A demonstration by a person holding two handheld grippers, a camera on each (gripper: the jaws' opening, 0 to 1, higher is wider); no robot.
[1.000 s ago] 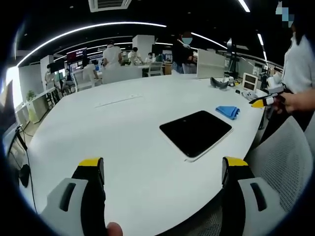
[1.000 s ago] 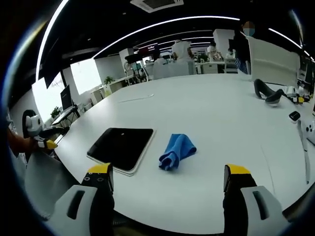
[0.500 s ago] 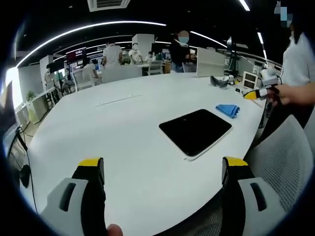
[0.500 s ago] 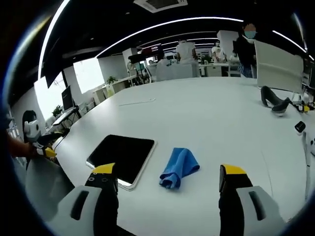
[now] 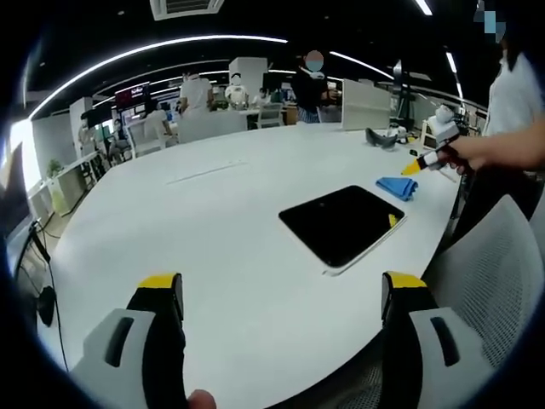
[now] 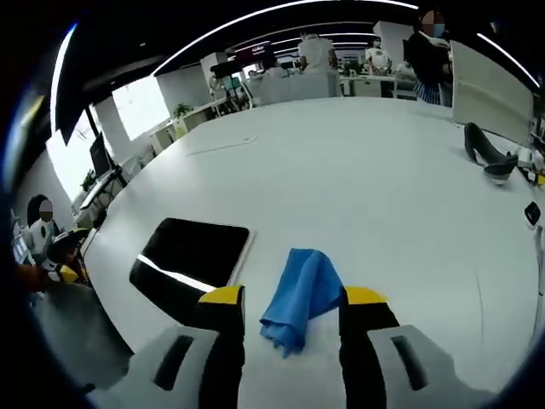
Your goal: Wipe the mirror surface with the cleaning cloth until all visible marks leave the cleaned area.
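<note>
In the left gripper view, our left gripper (image 5: 281,298) hangs over the near edge of the broad white oval table (image 5: 204,221) with its yellow-tipped jaws spread wide and nothing between them. The flat, dark, glossy rectangular mirror with a pale rim (image 5: 342,224) lies on the table towards the right edge, and the crumpled blue cleaning cloth (image 5: 398,186) sits just beyond its far corner, apart from it. Our right gripper (image 5: 414,167) shows at the far right, held in a hand (image 5: 498,152) and poised right at the cloth. A white mesh chair back (image 5: 490,281) stands by the table edge.

In the right gripper view, the right gripper (image 6: 285,300) has its jaws drawn in fairly narrow on either side of the near end of the blue cloth (image 6: 304,294); we cannot tell whether they already pinch the fabric or merely flank it, since the fisheye flattens the depth here. The mirror (image 6: 192,256) lies just left of the cloth, a bright ceiling-light streak reflected across it.

We judge the task barely begun: the cloth is at best being picked up, it lies off the glass, and no wiping shows. Whether the mirror bears marks is too faint to read. Grasping, carrying the cloth over and wiping the whole surface all remain.
</note>
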